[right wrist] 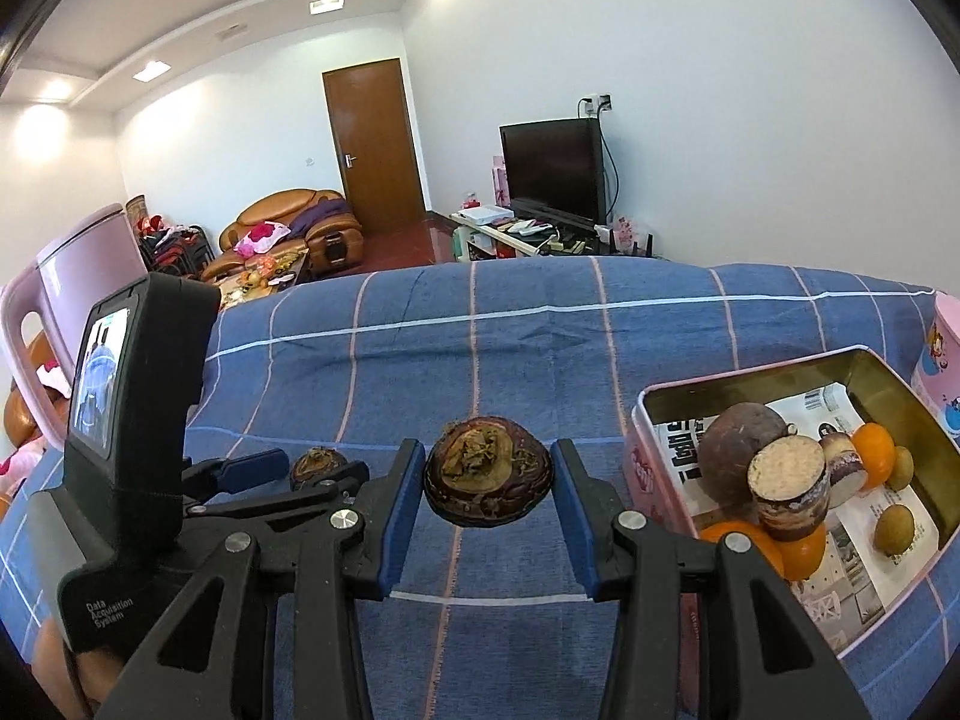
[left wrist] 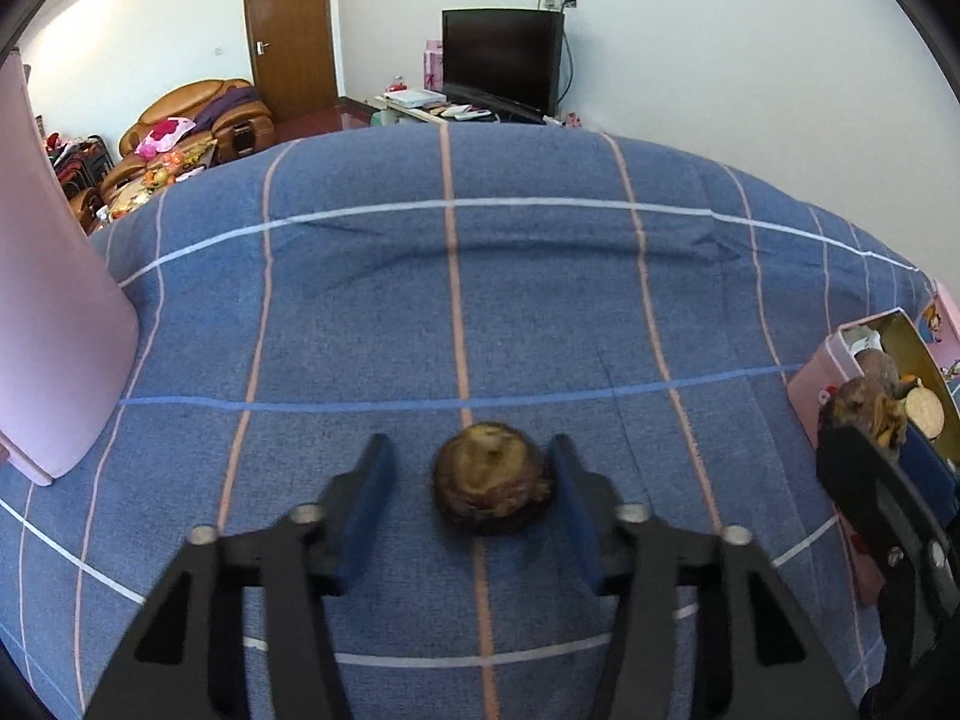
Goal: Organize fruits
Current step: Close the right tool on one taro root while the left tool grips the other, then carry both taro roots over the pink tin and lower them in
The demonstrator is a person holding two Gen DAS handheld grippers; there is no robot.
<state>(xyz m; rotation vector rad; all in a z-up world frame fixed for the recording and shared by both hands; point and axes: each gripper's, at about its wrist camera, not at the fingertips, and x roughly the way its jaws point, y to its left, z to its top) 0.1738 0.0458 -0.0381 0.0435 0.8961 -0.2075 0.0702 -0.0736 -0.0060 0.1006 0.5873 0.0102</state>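
Fruits sit in two places: some already lie in the pink tin box (right wrist: 654, 414) at 3 o'clock of the right gripper, the rest wait on the blue checked bedspread (left wrist: 480, 300). One brown, dried-looking fruit (left wrist: 492, 489) rests on the bedspread between the fingers of the left gripper (left wrist: 471, 450), nearer the 3 o'clock finger; whether that pad touches it I cannot tell. Those fingers are spread wide, grasping nothing. A larger dark maroon fruit (right wrist: 487, 471) with a crusty top lies between the fingers of the right gripper (right wrist: 487, 450), a gap showing on each side, so these fingers are released too. Inside the tin box, on printed paper, are a round brown fruit (right wrist: 735, 450), a cut cylindrical piece (right wrist: 789, 489) with a pale face, oranges (right wrist: 873, 450) and small green-brown fruits (right wrist: 894, 528). From the right wrist view the left gripper (right wrist: 300, 471) shows at 9 o'clock, its fruit just visible. A pink chair (left wrist: 54, 330) stands at 9 o'clock
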